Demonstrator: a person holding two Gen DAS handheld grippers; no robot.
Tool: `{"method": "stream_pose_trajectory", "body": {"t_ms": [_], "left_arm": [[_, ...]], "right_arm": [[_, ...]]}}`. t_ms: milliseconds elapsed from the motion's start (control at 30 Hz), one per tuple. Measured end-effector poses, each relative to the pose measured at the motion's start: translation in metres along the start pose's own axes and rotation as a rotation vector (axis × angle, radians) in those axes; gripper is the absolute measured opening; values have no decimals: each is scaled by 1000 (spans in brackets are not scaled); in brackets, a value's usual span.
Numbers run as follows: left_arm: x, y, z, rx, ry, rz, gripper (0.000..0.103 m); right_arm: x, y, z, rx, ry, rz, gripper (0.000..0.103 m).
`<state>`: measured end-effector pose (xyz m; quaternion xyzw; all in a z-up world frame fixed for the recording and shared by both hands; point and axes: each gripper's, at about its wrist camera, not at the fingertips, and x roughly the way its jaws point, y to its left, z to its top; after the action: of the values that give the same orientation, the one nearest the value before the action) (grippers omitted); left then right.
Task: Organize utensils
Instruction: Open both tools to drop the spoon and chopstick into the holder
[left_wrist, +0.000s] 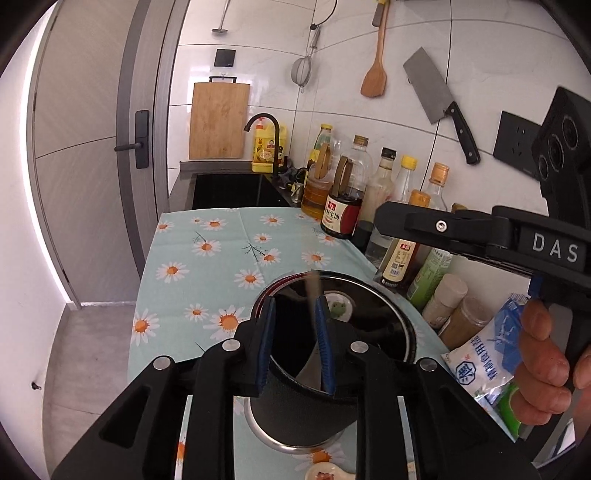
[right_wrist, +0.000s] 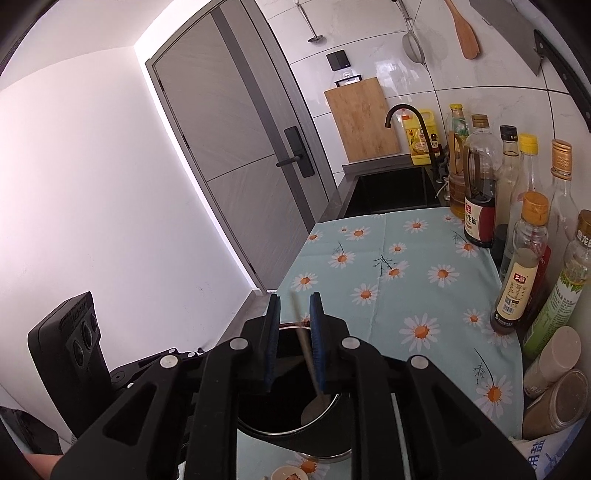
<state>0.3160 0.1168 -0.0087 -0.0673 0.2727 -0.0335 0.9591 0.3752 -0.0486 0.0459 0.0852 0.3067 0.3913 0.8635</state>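
Daisy-cloth bench (right_wrist: 406, 266) beside the sink: one dark utensil holder (left_wrist: 295, 406) in a steel dish, two utensils standing in it, one between each hand-held gripper's pads. Left hand-held gripper (left_wrist: 295, 343) slightly parted around a spatula (left_wrist: 314, 365), right hand-held gripper (right_wrist: 295, 339) likewise around a slim spoon (right_wrist: 312, 402), neither clamped. Probably nearly done; at least one small ceramic spoon (left_wrist: 321, 474) left lying in front.

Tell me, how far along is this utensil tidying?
Done: a grey metal utensil and a metal spoon stand head-down in the black cylindrical holder. In hand: nothing gripped; the left tool and right tool are open around their handles. Left: a small ceramic spoon on the daisy cloth.
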Motion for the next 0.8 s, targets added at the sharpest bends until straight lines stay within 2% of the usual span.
{"method": "stream_pose_trajectory", "body": {"t_ms": [333, 467, 567, 800], "left_arm": [[-32, -7, 1, -3, -29, -7, 21], [-50, -7, 1, -33, -28, -24, 22], [-63, -5, -4, -62, -21, -34, 35], [-83, -1, -26, -92, 30, -51, 35]], "right_arm": [[-28, 11, -6, -21, -20, -1, 19], [-41, 16, -11, -23, 3, 19, 19], [-51, 18, -17, -17, 25, 29, 24], [-64, 15, -39, 6, 113, 32, 25]]}}
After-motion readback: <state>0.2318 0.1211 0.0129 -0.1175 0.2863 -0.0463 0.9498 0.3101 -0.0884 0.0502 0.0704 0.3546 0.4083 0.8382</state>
